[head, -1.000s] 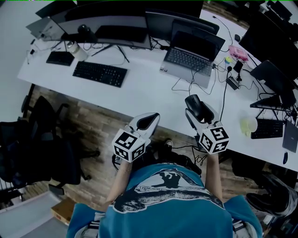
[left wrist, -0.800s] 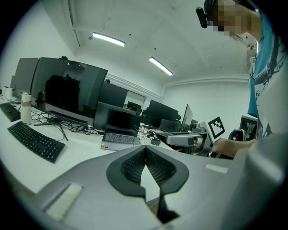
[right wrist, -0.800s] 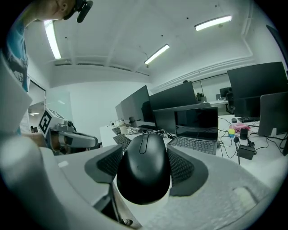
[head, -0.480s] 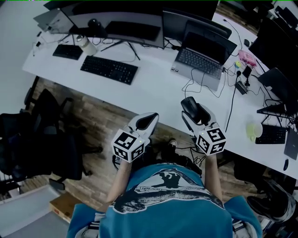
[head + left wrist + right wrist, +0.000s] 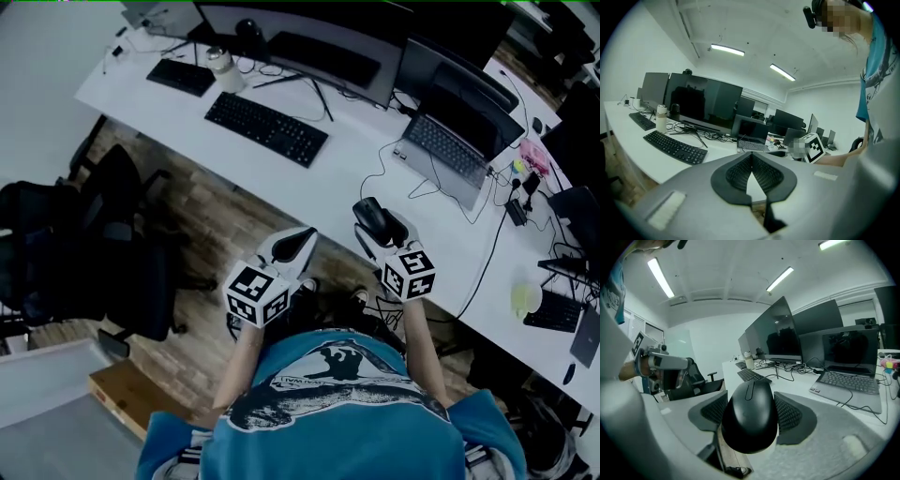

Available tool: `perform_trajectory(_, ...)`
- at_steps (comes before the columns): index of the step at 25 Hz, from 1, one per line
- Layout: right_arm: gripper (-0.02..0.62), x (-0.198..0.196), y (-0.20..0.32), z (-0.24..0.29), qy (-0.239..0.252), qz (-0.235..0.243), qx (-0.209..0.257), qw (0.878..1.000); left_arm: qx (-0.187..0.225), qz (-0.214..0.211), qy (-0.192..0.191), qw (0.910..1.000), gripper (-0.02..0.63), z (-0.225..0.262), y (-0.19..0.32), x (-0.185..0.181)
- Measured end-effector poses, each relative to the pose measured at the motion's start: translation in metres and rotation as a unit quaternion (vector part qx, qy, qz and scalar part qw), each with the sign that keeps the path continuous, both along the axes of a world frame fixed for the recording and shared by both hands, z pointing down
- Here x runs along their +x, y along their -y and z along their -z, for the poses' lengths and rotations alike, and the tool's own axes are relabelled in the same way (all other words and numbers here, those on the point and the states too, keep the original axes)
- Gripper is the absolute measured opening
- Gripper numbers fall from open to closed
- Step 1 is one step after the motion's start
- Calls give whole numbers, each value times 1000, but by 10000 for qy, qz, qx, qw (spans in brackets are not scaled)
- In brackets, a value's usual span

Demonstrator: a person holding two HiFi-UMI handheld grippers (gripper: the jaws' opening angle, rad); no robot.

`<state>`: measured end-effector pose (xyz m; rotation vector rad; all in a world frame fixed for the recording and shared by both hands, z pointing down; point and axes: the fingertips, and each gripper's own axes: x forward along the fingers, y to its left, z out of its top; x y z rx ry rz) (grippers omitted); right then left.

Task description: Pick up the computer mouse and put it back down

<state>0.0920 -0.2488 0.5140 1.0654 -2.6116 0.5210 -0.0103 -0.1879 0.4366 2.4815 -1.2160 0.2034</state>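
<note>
Long and white, the desk (image 5: 347, 183) runs slantwise across my head view, with wood-plank floor (image 5: 220, 230) on its near side and a dark office chair (image 5: 103, 234) pushed back at the left. On the desk I can see a black keyboard (image 5: 266, 129), a wide dark monitor (image 5: 309, 47) behind it, a pale bottle (image 5: 219, 67) beside the monitor's foot, and an open laptop (image 5: 450, 155) further right with cables trailing round it. The right gripper (image 5: 373, 220) hangs by the desk's near edge, and the computer mouse (image 5: 371, 216) sits in it. In the right gripper view the mouse (image 5: 750, 417) is black and rounded, its wheel end pointing away from the camera, and the two ribbed pads (image 5: 790, 412) press against its flanks, one on each side, so it is clamped and held up in the air; under it I can make out floorboards, not desk. The left gripper (image 5: 292, 246) floats over the floor, just short of the desk edge and well apart from the right one. Its own view shows its jaws brought together with the tips touching (image 5: 751, 161) and nothing between them. Both marker cubes (image 5: 258, 292) face up toward my camera, above the operator's teal shirt (image 5: 337, 412).
</note>
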Motion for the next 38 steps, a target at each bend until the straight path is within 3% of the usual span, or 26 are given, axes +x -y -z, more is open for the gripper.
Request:
perform_trajectory(8,304,-53,19,-56,-188,225,-366,9989,15,403,-10,9992,14,1,-1,-50)
perform_trajectory(13,304,-69,24,-107,-677,294,-647,9952,21,534,-40,9986,14,1,0,-69)
perform_trajectory(21,304,-66,25,-152,-1257,201,-925,9875,-39,687,-44,9976,14,-1,-4,-93)
perform_trajectory(28,306,-70,23,-164,-1799,276,-900,9792,-48,735,-101,9972,14,-6,-6,-109)
perform_trajectory(34,310,-69,25,-165,-1861,169,-944,9778,-29,562,-181,9983,14,-6,-5,-110)
perform_trajectory(38,314,-61,27,-160,-1918,-226,-981,9763,10,404,-246,9989,14,-4,-5,-112)
